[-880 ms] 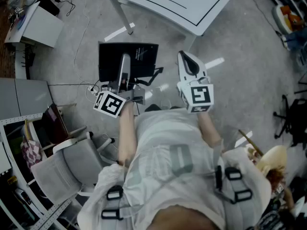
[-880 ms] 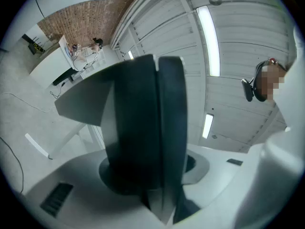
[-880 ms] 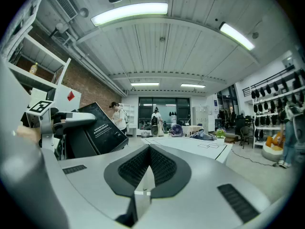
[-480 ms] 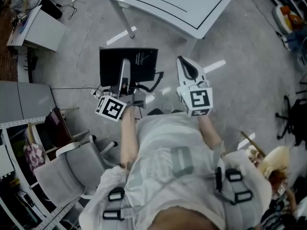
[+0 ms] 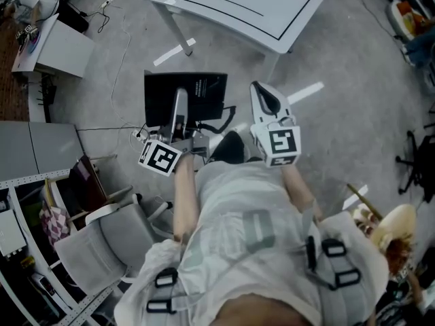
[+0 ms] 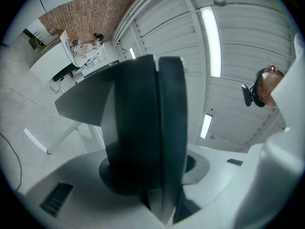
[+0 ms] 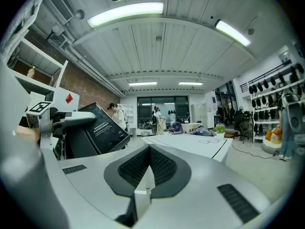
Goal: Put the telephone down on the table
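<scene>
The telephone (image 5: 197, 90) is a flat black slab with small white print. My left gripper (image 5: 178, 95) is shut on it and holds it on edge above the grey floor. In the left gripper view the slab (image 6: 138, 128) stands edge-on between the jaws and fills the middle. In the right gripper view the same slab (image 7: 97, 130) shows at the left. My right gripper (image 5: 264, 90) hangs beside it to the right, shut, with nothing in it; its jaws (image 7: 143, 185) meet at the tip. The white table (image 5: 272, 26) stands ahead of both grippers, apart from them.
A grey office chair (image 5: 95, 240) stands close at the lower left, next to metal shelves (image 5: 20, 202). A low white desk (image 5: 58, 43) and loose cables (image 5: 115, 53) lie at the upper left. White tape strips (image 5: 171, 51) mark the floor. A dark shoe (image 5: 228, 147) is between the grippers.
A dark shoe has come forward into view between the two grippers. The left gripper keeps its hold on the black slab, and both grippers stay almost where they were.
</scene>
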